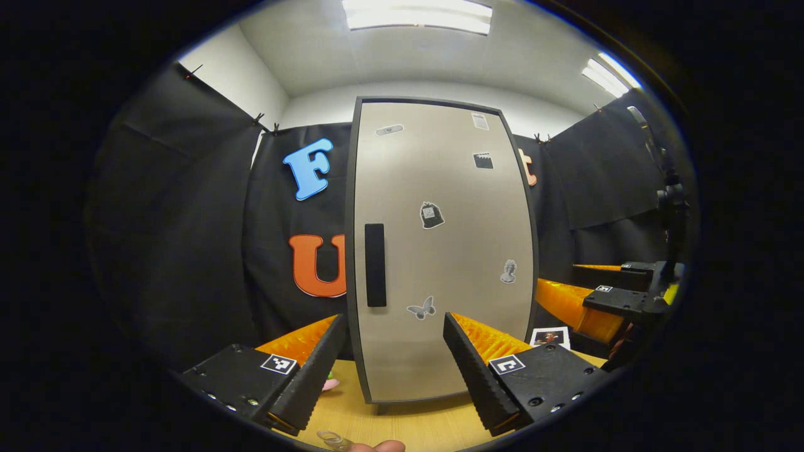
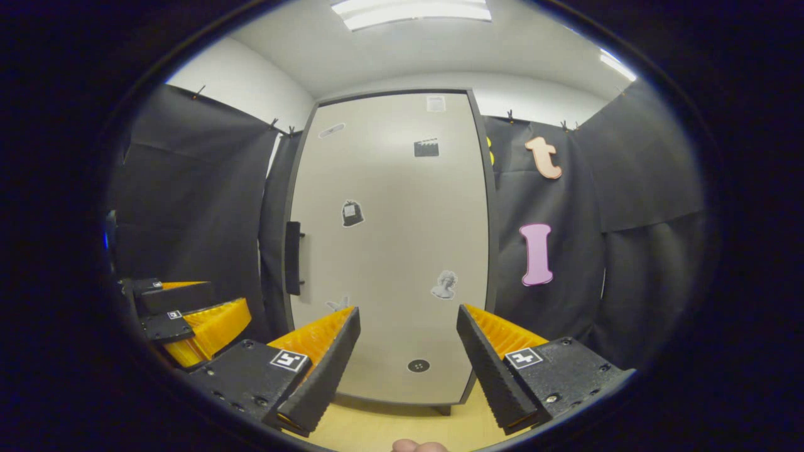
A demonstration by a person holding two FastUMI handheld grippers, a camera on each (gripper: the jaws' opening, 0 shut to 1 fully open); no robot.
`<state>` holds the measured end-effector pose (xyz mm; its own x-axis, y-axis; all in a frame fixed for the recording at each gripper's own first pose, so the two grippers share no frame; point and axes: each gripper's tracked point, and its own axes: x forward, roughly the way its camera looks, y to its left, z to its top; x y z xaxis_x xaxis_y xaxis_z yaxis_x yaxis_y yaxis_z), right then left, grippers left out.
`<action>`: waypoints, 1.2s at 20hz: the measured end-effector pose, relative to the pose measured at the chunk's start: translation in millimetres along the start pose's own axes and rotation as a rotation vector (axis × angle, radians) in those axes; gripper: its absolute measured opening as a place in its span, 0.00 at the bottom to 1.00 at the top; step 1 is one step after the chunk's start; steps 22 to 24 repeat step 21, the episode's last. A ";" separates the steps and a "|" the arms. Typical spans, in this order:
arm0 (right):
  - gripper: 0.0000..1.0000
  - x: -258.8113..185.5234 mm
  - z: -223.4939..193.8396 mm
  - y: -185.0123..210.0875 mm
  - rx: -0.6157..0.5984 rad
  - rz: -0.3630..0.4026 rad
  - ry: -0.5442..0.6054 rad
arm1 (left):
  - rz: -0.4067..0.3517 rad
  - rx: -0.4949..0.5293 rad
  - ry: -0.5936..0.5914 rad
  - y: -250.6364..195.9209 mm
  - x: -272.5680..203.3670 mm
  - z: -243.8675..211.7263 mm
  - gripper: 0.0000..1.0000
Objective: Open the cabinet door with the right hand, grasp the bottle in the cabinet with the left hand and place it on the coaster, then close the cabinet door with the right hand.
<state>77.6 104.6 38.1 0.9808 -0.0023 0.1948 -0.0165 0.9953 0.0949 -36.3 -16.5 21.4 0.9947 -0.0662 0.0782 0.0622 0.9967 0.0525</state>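
Black cloth backs the wooden table [image 1: 402, 427] where the cabinet door [image 1: 440, 251] stands closed — left gripper [image 1: 396, 351] and right gripper [image 2: 408, 351] both gape empty, bottle unseen — so any pull should take the handle [image 2: 293, 257] squarely.

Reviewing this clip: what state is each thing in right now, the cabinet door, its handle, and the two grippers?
Cabinet door: shut, flush in its frame.
Door handle: untouched, no gripper on it.
Left gripper: open, holding nothing, facing the door.
Right gripper: open, holding nothing, facing the door and short of the handle.
Table: the cabinet stands on it.
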 end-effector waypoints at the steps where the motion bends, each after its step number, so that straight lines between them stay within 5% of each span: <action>1: 0.99 -0.7 0.4 -0.2 0.003 0.002 -0.001 | 0.000 -0.002 0.001 0.0 -0.4 0.7 0.95; 24: 0.99 -6.7 -11.7 0.5 0.025 0.027 0.043 | 0.002 -0.005 -0.017 -2.7 -11.6 9.3 0.95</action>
